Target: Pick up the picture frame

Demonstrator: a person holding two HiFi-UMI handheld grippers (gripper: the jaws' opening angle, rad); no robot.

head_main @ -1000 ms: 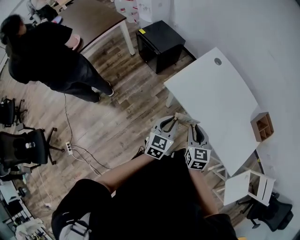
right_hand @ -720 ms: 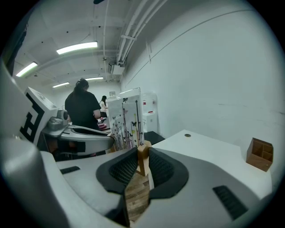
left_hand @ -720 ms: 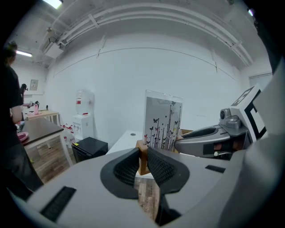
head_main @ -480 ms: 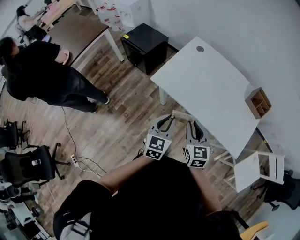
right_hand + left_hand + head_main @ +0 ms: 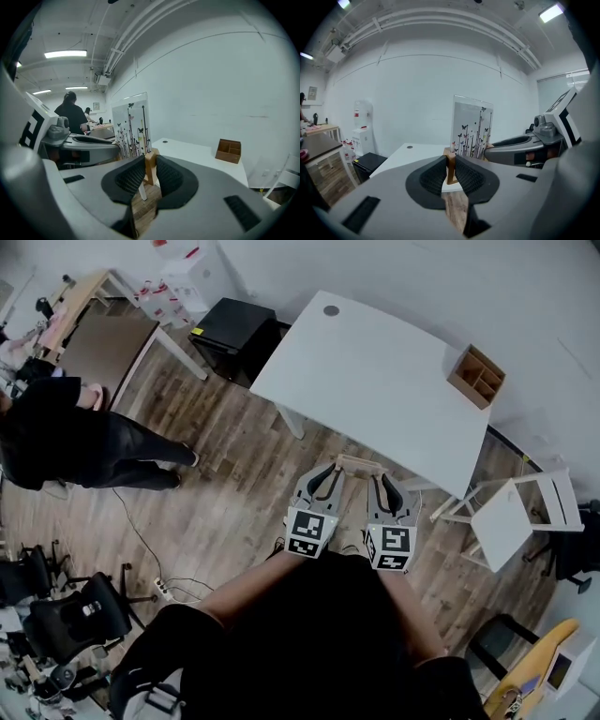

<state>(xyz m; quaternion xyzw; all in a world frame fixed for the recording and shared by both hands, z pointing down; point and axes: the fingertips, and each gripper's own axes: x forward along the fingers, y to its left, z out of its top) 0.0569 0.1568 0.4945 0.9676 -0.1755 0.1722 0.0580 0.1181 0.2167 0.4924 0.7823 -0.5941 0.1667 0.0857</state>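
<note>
The picture frame point(image 5: 357, 464) is a clear panel printed with dark stems and butterflies point(image 5: 471, 129), set in a pale wooden base point(image 5: 450, 165). It hangs above the wood floor, just short of the white table's point(image 5: 375, 381) near edge. My left gripper point(image 5: 328, 474) is shut on the left end of the base. My right gripper point(image 5: 386, 482) is shut on the right end point(image 5: 150, 164). In the left gripper view the pads point(image 5: 433, 176) clamp the wood. The panel point(image 5: 132, 124) stands upright between the two grippers.
A wooden organiser box point(image 5: 476, 377) sits at the table's far right corner. A black cabinet point(image 5: 234, 329) stands left of the table, a white chair point(image 5: 511, 517) to its right. A person in black point(image 5: 66, 442), an office chair point(image 5: 80, 615) and a floor power strip point(image 5: 164, 589) are at the left.
Both grippers have carried the frame along together and a little upward, grip unchanged. The table has swung from the right side of the head view to straight ahead.
</note>
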